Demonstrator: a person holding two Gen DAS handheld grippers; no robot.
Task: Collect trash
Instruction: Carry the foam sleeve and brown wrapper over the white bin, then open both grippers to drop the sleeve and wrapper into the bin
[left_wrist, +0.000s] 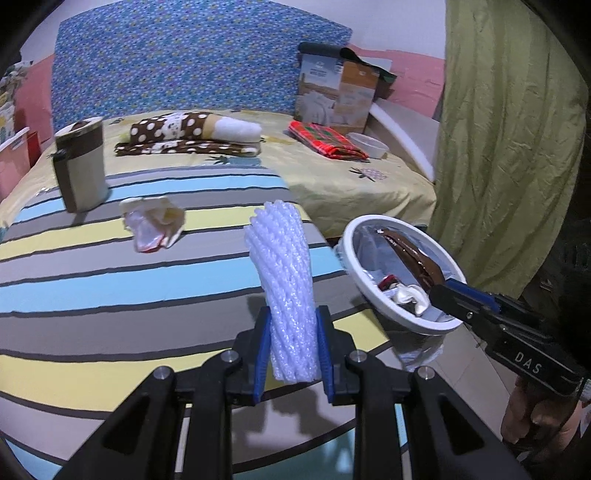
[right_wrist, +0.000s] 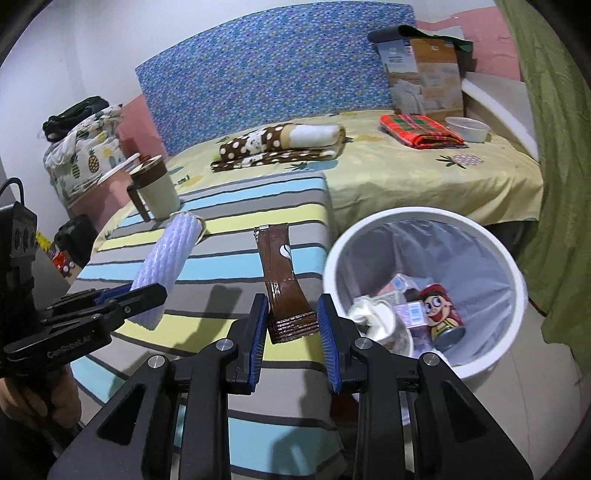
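Clamped between the jaws of the left gripper (left_wrist: 291, 347) is a white foam net sleeve (left_wrist: 282, 280), which stands up out of the blue pads over the striped cover (left_wrist: 110, 280). A bunch of brown sachets (right_wrist: 284, 280) is clamped in the jaws of the right gripper (right_wrist: 291, 332), with the long brown packs sticking out ahead of the pads. In the left wrist view, the tips of the sachets are seen over the open top of the white trash bin (left_wrist: 347, 247), which is lined with a clear bag. The bin is placed on the floor, just beside the edge of the bed. Inside it, a can with a cartoon face (right_wrist: 441, 314), crumpled white paper (right_wrist: 373, 317) and some small packs can be seen. A crumpled wrapper (left_wrist: 153, 223) is left lying on the striped cover, near a cream and brown mug with a lid (left_wrist: 79, 166). Farther back on the yellow sheet (left_wrist: 332, 177), a brown spotted blanket (left_wrist: 177, 134) is folded, a red checked cloth (left_wrist: 325, 142) is laid flat, and a small white bowl (left_wrist: 369, 144) is set beside it. A cardboard box (left_wrist: 336, 96) is stood against the blue patterned headboard (left_wrist: 184, 59). A green curtain (left_wrist: 506, 129) is hung at the right side.
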